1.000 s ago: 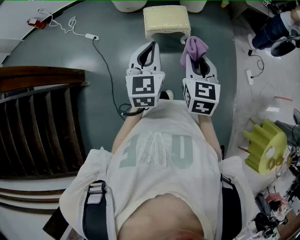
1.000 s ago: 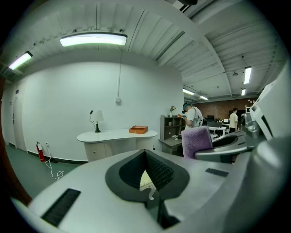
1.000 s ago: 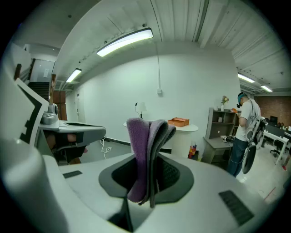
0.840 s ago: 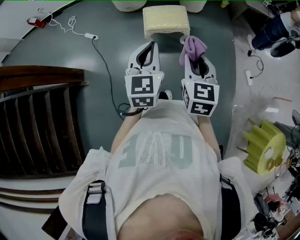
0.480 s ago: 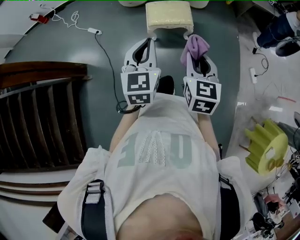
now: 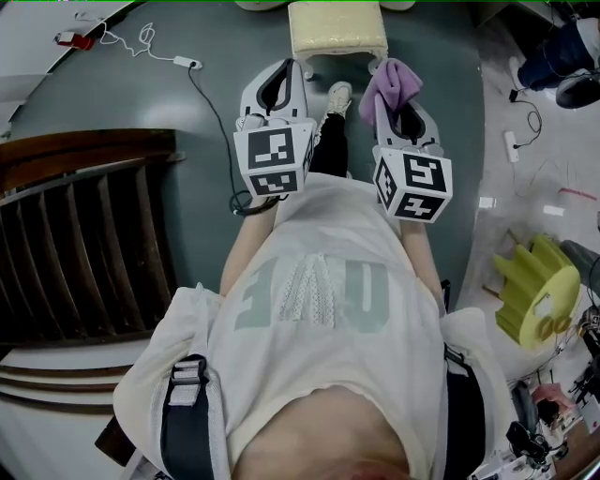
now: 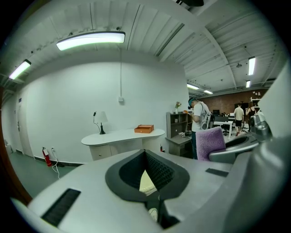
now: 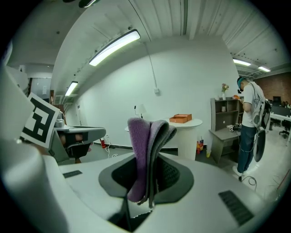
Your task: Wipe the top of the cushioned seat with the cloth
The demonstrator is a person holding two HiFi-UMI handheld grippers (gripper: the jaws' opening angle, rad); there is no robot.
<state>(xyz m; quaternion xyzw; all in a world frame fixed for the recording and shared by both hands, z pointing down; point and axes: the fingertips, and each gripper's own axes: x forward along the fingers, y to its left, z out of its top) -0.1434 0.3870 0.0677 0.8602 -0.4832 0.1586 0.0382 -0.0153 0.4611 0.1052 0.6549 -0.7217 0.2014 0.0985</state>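
My left gripper (image 6: 294,69) had its jaws pressed together on nothing; through the dark loop behind their tips I could see a sliver of pale cushion. It pointed at the near left corner of the cushioned seat (image 6: 336,28), which stood on the floor (image 6: 187,103) straight ahead of me, its long axis running across from left to right. A shoe (image 6: 338,95) showed on the floor between my two grippers, toe toward the seat. My right gripper (image 6: 382,101) pinched the purple cloth (image 6: 394,79), folded and standing up out of the jaws, its loose end just short of the seat's near right corner and apart from the cushion. That made the right one the gripper to carry the wipe: I judged it needed to go forward and a little left, then down, to lay the cloth on the seat's top. Compared with a second before, both grippers sat closer to the seat's near edge, and the shoe had stepped forward into view.
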